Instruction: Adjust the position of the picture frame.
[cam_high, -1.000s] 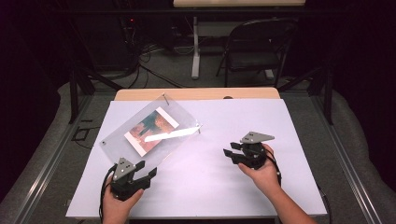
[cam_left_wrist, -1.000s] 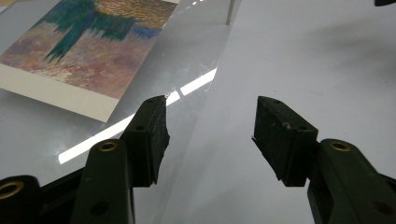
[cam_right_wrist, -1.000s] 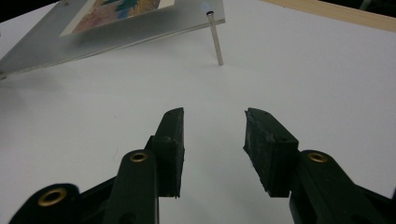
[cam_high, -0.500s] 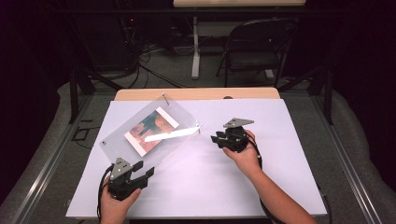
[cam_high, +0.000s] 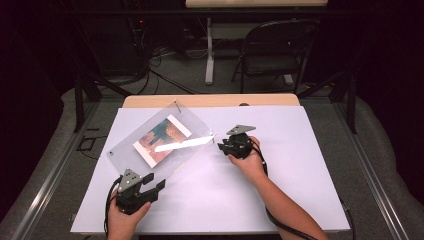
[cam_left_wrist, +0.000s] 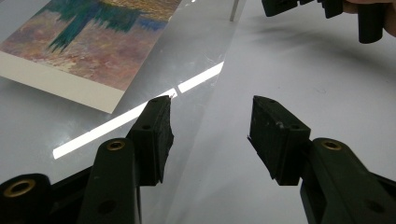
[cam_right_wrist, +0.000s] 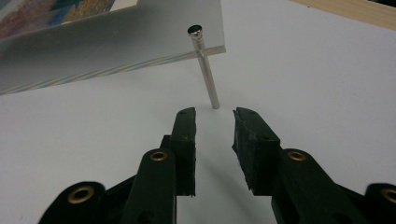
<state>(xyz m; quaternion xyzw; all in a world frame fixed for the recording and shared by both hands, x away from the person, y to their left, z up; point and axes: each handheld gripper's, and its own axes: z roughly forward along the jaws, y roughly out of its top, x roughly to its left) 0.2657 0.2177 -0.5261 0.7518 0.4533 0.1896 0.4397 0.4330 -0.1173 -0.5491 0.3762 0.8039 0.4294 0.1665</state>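
Note:
A clear acrylic plate with a colourful picture under it lies slanted on the left half of the white table cover, raised on thin metal pins. My left gripper is open at the plate's near edge. In the left gripper view its jaws straddle that edge of the plate, with the picture beyond. My right gripper sits at the plate's right corner. It is open by a narrow gap, just in front of the foot of a black-capped pin, with nothing between the jaws.
The right hand's gripper appears at the top of the left gripper view. A wooden table edge runs behind the white cover. Beyond it are a folding chair, a table leg and floor cables. The cover's right half is bare.
My right gripper has moved left and away from the person, from the table's right side to the plate's right corner pin. The left gripper has barely shifted.

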